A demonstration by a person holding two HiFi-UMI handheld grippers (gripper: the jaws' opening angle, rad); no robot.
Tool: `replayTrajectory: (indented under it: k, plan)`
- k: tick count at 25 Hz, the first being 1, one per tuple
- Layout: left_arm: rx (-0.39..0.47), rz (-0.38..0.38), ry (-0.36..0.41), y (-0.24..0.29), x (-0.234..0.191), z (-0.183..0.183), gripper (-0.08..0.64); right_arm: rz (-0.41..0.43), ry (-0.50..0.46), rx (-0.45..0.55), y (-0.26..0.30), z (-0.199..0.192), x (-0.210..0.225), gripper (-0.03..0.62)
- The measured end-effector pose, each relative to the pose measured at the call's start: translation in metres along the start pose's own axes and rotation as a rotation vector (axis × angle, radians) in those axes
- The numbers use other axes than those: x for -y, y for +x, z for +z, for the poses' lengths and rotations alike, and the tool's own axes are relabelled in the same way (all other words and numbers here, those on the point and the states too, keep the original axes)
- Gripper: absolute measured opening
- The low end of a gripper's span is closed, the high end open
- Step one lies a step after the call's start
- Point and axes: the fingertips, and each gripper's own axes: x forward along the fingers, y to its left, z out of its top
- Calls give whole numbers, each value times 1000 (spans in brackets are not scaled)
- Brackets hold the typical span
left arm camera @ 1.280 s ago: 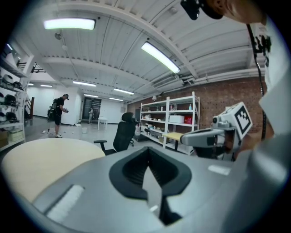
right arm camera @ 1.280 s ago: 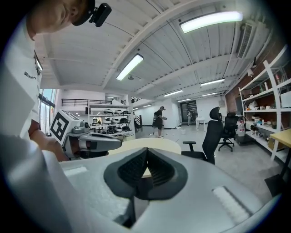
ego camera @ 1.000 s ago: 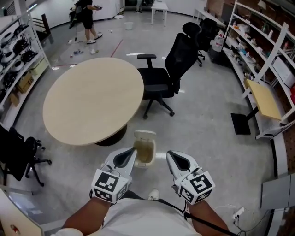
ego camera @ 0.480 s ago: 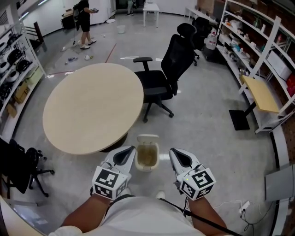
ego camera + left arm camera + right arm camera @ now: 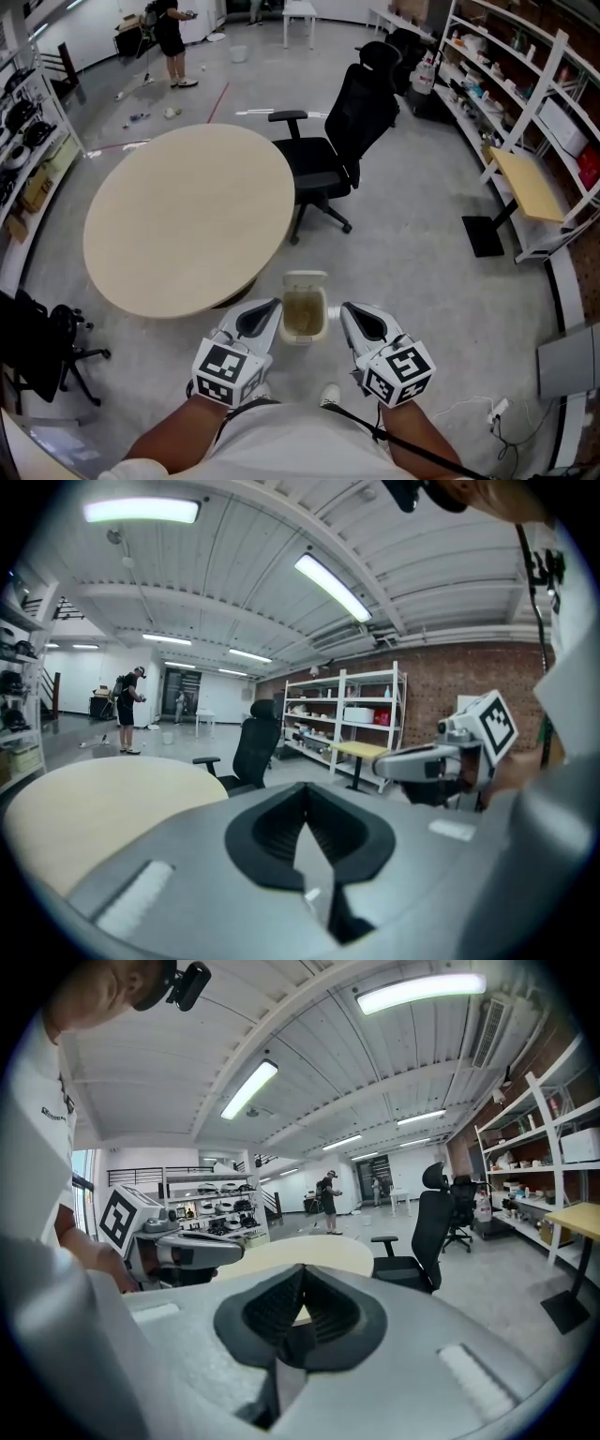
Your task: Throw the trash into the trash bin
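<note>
A small white trash bin (image 5: 305,281) stands open on the grey floor, its inside brownish. My left gripper (image 5: 274,306) and right gripper (image 5: 347,309) hover side by side over its near end, one on each side. In both gripper views the jaws meet along a closed seam with nothing between them: left gripper (image 5: 307,803), right gripper (image 5: 300,1302). Each gripper also shows in the other's view, the right gripper (image 5: 422,761) and the left gripper (image 5: 197,1251). I see no trash in either gripper.
A round beige table (image 5: 187,216) stands just beyond the bin to the left, a black office chair (image 5: 337,141) behind it. Shelving (image 5: 525,94) and a small yellow desk (image 5: 530,187) line the right. Another black chair (image 5: 37,347) sits at left. A person (image 5: 169,33) stands far back.
Both grippers have edged forward a little, and the bin now lies more squarely between their tips. The jaws of both stay shut.
</note>
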Motion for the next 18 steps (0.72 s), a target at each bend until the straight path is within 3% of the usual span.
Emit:
replayTrajectory:
  k: [18]
  plan:
    - [11, -8, 14, -2, 4, 4, 8, 15, -31, -13, 0, 3, -4, 2]
